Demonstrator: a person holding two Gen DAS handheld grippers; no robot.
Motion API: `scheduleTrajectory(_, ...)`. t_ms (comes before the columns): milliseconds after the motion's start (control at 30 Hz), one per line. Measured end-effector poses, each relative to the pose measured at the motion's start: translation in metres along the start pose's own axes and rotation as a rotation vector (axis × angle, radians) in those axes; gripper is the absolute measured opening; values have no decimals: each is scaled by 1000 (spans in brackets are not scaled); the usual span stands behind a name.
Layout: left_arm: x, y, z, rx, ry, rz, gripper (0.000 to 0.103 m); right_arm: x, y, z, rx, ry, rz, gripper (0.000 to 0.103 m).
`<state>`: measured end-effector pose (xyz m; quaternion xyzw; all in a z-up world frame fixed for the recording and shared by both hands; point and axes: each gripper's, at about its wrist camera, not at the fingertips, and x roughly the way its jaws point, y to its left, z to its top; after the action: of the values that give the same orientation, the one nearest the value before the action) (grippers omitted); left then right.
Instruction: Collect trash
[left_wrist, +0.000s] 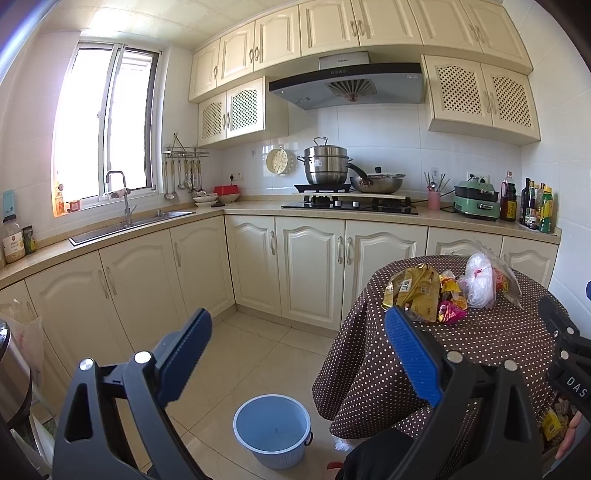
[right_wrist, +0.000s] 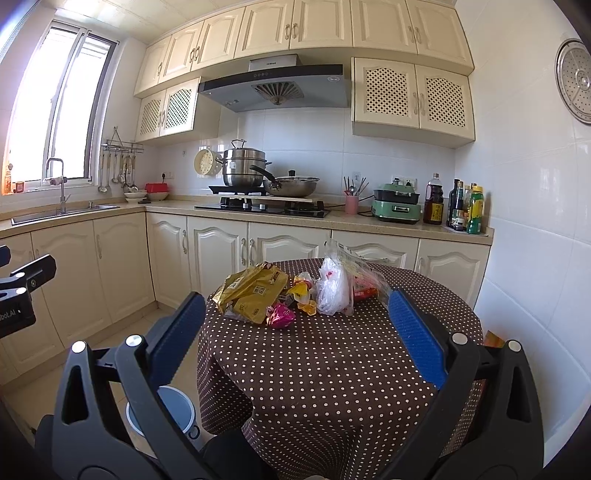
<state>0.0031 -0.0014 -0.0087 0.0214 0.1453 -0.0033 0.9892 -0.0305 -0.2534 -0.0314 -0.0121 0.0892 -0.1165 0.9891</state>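
Only one bucket (left_wrist: 272, 428), two hand-held grippers (right_wrist: 295, 325).

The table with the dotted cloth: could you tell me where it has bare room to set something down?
The near half of the table, between the trash pile and the near edge, is bare. The far middle is crowded: gold wrapper, pink wrapper, clear plastic bags.

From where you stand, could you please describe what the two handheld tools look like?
Both look alike. The left tool has a black plastic frame with triangular cut-outs and silver round pivot pins, and two flat fingers faced with ribbed blue pads. The right tool has the same black frame, silver pins and blue ribbed fingers. White lettering marks each body, only partly readable. No cables show.
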Motion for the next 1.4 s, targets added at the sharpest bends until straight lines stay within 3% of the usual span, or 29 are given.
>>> scheduleTrajectory(300, 16, -3, -1, 3, 45, -27, 93, 14, -7, -6, 17, 43, -10, 97)
scheduleTrajectory(400, 32, -8, -2, 4, 88, -76, 93, 28, -13, -9, 28, 73, -24, 97)
scheduleTrajectory(533, 70, -19, -4, -1, 178, -177, 93, 54, -22, -12, 51, 113, -46, 97)
scheduleTrajectory(867, 174, -84, -8, 65, 323, -340, 93, 138, -35, -28, 117, 272, -48, 97)
scheduleTrajectory(1267, 272, -129, -7, 59, 397, -379, 92, 219, -37, -33, 186, 385, -6, 97)
scheduleTrajectory(1400, 298, -140, -9, 48, 429, -412, 70, 235, -42, -34, 217, 416, 6, 97)
